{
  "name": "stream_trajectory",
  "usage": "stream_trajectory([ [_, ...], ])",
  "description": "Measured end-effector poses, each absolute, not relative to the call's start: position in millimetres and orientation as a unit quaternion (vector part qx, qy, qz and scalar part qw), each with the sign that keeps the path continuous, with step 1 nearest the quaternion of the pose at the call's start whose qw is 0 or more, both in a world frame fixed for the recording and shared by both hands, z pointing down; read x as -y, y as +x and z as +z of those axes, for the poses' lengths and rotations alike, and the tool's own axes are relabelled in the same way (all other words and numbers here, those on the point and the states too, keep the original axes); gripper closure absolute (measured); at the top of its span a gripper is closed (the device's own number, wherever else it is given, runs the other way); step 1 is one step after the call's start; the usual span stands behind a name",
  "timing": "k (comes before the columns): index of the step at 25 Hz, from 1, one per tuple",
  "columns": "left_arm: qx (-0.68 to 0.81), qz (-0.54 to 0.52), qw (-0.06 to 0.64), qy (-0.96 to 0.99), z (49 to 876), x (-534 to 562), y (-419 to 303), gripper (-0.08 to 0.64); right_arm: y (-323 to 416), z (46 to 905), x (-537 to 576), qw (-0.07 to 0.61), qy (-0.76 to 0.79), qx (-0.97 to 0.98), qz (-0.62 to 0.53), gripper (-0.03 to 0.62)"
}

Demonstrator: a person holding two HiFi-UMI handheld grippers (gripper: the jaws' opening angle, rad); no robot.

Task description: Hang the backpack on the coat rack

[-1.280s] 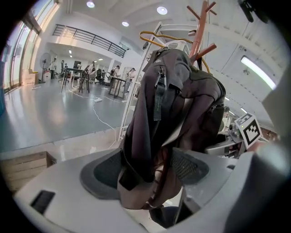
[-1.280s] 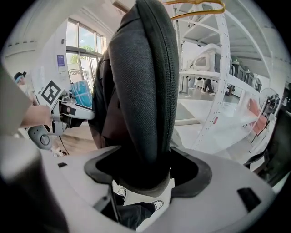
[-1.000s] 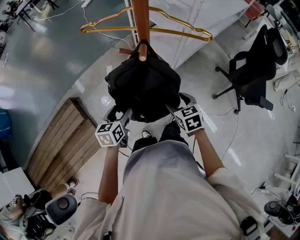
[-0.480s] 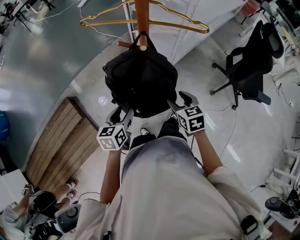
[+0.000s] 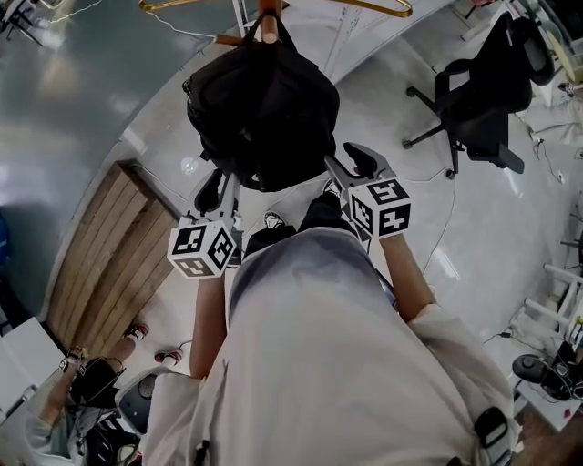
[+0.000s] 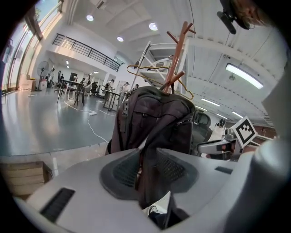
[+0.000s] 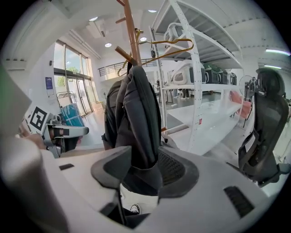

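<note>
A black backpack (image 5: 264, 109) hangs by its top loop from a peg of the wooden coat rack (image 5: 268, 18), whose pole rises behind it. My left gripper (image 5: 219, 188) is at the bag's lower left edge and my right gripper (image 5: 346, 164) at its lower right edge. In the left gripper view the jaws of the left gripper (image 6: 146, 170) are closing, with a fold of the backpack (image 6: 154, 123) filling the gap between the pads. In the right gripper view the right gripper (image 7: 144, 168) is closing too, its pads against the bottom edge of the backpack (image 7: 136, 118).
A gold wire hanger (image 7: 168, 48) hangs on the rack above the bag. A black office chair (image 5: 483, 100) stands to the right, a wooden pallet (image 5: 109, 246) lies to the left. White shelving (image 7: 195, 68) stands behind the rack. Another person (image 5: 82, 382) sits at lower left.
Both grippers rose along the bag's lower corners and their jaws narrowed from wide open onto the fabric. The backpack still hangs on the peg.
</note>
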State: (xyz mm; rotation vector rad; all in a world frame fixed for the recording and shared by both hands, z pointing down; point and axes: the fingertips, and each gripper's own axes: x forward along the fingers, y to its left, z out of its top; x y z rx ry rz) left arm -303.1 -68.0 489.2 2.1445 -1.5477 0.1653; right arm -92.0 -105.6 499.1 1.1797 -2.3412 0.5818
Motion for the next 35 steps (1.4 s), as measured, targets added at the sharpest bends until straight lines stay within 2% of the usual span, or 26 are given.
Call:
stream_trajectory([
  [11, 0.564, 0.048, 0.205, 0.799, 455, 61, -296, 0.477, -88, 462, 88, 0.193, 0.44, 0.856, 0.192, 0.43],
  [25, 0.572, 0.026, 0.197, 0.796, 429, 60, -305, 0.539, -97, 427, 80, 0.165, 0.446, 0.864, 0.167, 0.543],
  [35, 0.582, 0.045, 0.187, 0.79, 425, 66, -310, 0.549, -99, 421, 83, 0.149, 0.462, 0.857, 0.173, 0.583],
])
